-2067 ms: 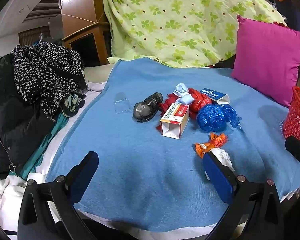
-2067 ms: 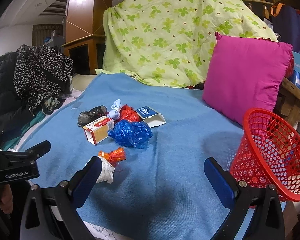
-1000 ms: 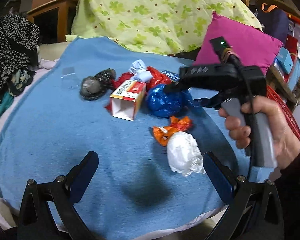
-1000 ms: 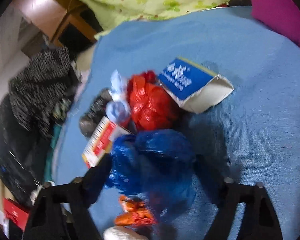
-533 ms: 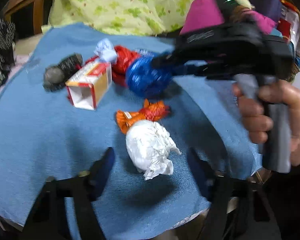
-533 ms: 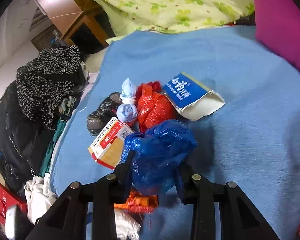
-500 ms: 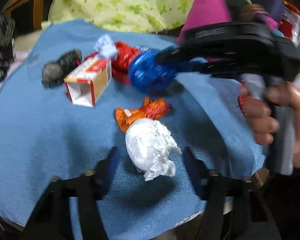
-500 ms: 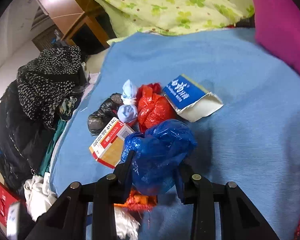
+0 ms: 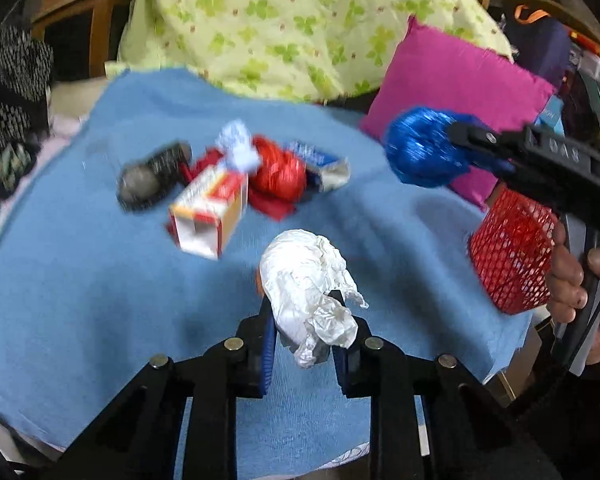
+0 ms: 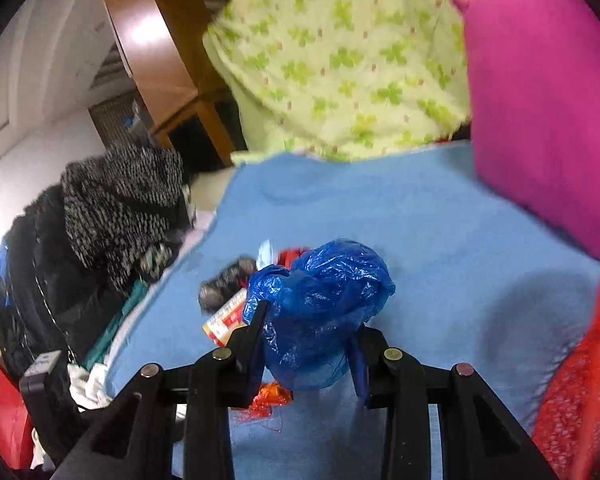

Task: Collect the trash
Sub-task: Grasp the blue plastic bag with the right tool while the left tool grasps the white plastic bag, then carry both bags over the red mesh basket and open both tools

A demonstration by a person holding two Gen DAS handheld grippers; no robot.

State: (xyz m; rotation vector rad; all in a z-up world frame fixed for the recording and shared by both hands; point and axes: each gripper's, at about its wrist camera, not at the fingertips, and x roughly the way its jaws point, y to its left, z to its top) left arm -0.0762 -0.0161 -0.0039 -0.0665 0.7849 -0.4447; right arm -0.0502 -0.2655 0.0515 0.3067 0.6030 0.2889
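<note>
Crumpled white plastic bag, bunched into a ball, sits clamped between the two blue-padded fingers of the left gripper; most of the wad bulges above and ahead of the fingertips, with a loose twisted tail hanging down between them. It is held clear above the blue blanket that covers the bed.

A second piece of trash, a crinkled dark blue plastic bag, is pinched between the fingers of the right gripper. The fingers press on its lower part from both sides, and the bulk of the bag swells up and forward past the tips. In the left wrist view the same blue bag hangs in the air in front of the magenta cushion, above and beside the red mesh plastic basket, whose rim stands at the bed's right edge. A person's hand grips the handle of that gripper.

The rest of the trash lies in a cluster on the blanket, well apart from both grippers: an open red-and-white cardboard box, a red plastic bag, a pale blue knotted bag, a dark grey wrapped bundle and a blue-and-white carton. An orange wrapper lies on the blanket beneath the right gripper.
</note>
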